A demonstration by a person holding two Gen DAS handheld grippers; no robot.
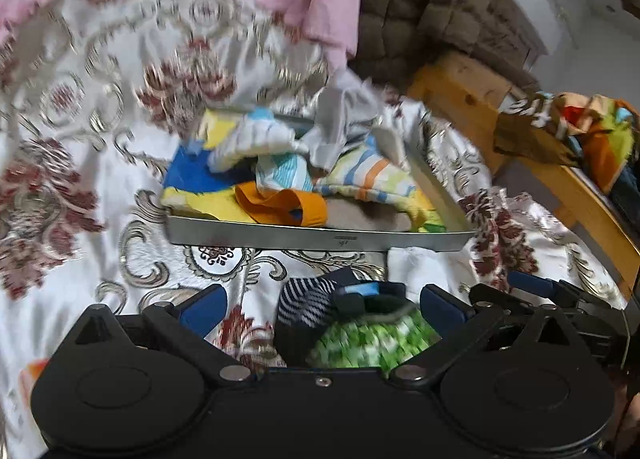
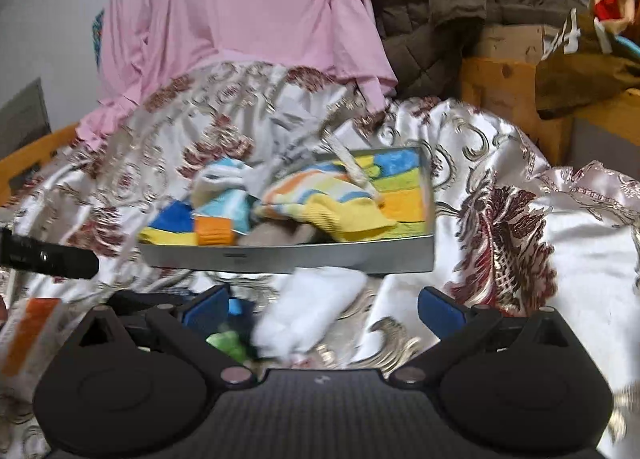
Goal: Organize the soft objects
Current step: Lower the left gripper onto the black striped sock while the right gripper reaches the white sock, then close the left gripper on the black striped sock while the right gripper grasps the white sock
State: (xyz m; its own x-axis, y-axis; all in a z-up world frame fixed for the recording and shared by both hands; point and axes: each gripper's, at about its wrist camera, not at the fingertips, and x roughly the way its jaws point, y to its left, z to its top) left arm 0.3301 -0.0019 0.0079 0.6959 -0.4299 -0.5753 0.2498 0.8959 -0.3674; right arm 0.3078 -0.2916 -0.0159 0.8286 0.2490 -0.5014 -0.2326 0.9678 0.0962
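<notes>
Left wrist view: the left claw [image 1: 324, 309] stands with its blue pads wide apart at the bottom of the frame, clamped on nothing. Between the pads lies a small heap of socks [image 1: 352, 327], one navy-and-white striped, one green-checked, with dark cloth around them; whether a pad touches the heap I cannot tell through the blur. Just right of it, nearer the tray, is a white cloth [image 1: 420, 263].

In the right wrist view the right claw [image 2: 322, 309] is likewise spread and empty, and the same white cloth [image 2: 312, 307] lies between its pads at lower centre, rumpled and limp on the bedspread [image 2: 520, 219].

Beyond both claws, mid-frame, sits the metal tray [image 1: 320, 237]. It already holds a loose pile of bright cloths [image 1: 280, 175]: striped, yellow, blue, an orange band, some white. They are crumpled, not folded, and some hang over its left rim.

By my reckoning the job is well along but unfinished: most pieces are in the tray, while the socks and the white cloth remain outside it, just before its near wall.
</notes>
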